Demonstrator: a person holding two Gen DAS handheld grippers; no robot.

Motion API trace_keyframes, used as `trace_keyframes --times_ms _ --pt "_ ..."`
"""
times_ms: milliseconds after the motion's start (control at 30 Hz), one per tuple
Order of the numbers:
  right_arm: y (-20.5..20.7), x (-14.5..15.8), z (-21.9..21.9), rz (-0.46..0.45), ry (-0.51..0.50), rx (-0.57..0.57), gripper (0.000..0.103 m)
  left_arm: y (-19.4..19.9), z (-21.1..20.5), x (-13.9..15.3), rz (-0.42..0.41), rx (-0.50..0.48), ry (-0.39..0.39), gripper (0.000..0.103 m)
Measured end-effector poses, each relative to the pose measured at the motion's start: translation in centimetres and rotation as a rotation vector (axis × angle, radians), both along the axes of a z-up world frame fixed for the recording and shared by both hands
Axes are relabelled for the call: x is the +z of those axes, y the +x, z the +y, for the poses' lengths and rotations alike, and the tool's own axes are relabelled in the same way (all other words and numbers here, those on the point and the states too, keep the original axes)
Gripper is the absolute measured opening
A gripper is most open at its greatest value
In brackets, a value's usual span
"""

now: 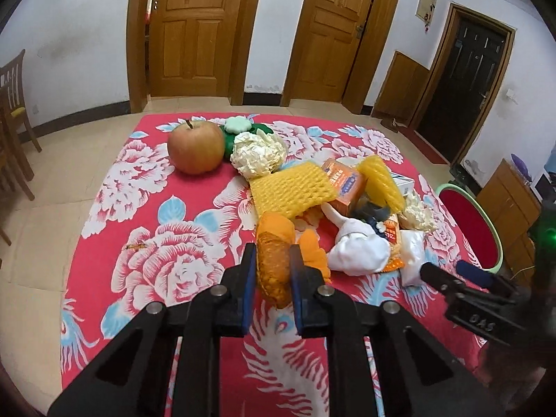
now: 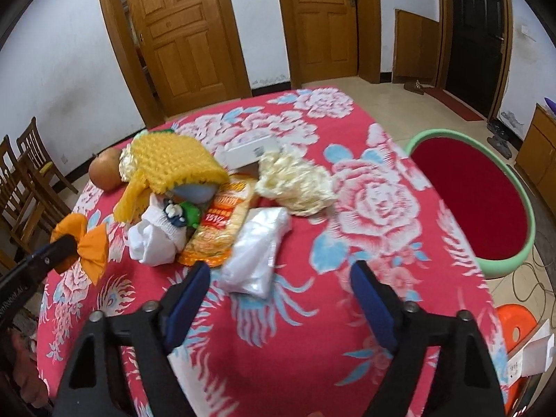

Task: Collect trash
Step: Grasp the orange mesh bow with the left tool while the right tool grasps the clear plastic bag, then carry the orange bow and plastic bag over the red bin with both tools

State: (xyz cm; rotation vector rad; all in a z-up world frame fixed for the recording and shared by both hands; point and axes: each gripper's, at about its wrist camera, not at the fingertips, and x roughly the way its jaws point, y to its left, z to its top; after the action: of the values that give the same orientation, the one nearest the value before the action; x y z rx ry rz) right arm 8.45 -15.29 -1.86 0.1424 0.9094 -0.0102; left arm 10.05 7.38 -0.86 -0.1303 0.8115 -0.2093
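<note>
Left wrist view: the left claw [image 1: 270, 271] pinches an orange wrapper [image 1: 274, 260] between its blue pads [image 1: 247, 288], holding it just above the desk [image 1: 146, 243], which wears a red flowered cloth. Past it lies a heap of trash: a yellow foam net [image 1: 292, 191], an orange box [image 1: 344, 180], a white sock [image 1: 358, 246] and crumpled cream paper [image 1: 257, 154]. An apple [image 1: 196, 146] sits at the far left of the heap, touching a green felt piece [image 1: 231, 139].

Right wrist view: the right claw [image 2: 281, 299] is spread wide over the cloth, gripping nothing. A clear plastic bag [image 2: 257, 253] lies just ahead of it, nearer its left pad, beside an orange snack packet [image 2: 219, 229]. A second wad of cream paper [image 2: 295, 184] rests behind the bag. A green-rimmed red basin [image 2: 469, 208] stands on the floor beside the desk's right edge. The left claw with its wrapper shows at the left edge, apart from the heap.
</note>
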Motion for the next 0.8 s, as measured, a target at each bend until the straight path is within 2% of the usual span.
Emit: trace_keyframes --times_ms 67,133,233,333,567,800 --pt "0.3 -0.5 0.5 0.018 -0.004 0.003 0.066 0.3 0.1 -0.3 0.011 -0.019 -0.017 0.017" --pt "0.5 -0.9 0.8 0.024 0.002 0.004 0.063 0.4 -0.1 -0.6 0.016 -0.038 -0.023 0.017" --pt "0.7 -1.0 1.1 0.022 0.006 0.01 0.053 0.5 -0.5 -0.9 0.02 -0.052 -0.025 0.017" --pt "0.9 -1.2 1.5 0.026 0.004 0.032 0.038 0.3 -0.7 -0.8 0.014 -0.046 -0.022 0.017" --pt "0.2 -1.0 0.9 0.029 0.037 0.063 0.034 -0.5 -1.1 -0.5 0.003 -0.008 -0.01 0.017" --pt "-1.9 0.7 -0.4 -0.016 0.049 0.073 0.033 -2.0 -2.2 0.8 -0.021 0.002 -0.01 0.017"
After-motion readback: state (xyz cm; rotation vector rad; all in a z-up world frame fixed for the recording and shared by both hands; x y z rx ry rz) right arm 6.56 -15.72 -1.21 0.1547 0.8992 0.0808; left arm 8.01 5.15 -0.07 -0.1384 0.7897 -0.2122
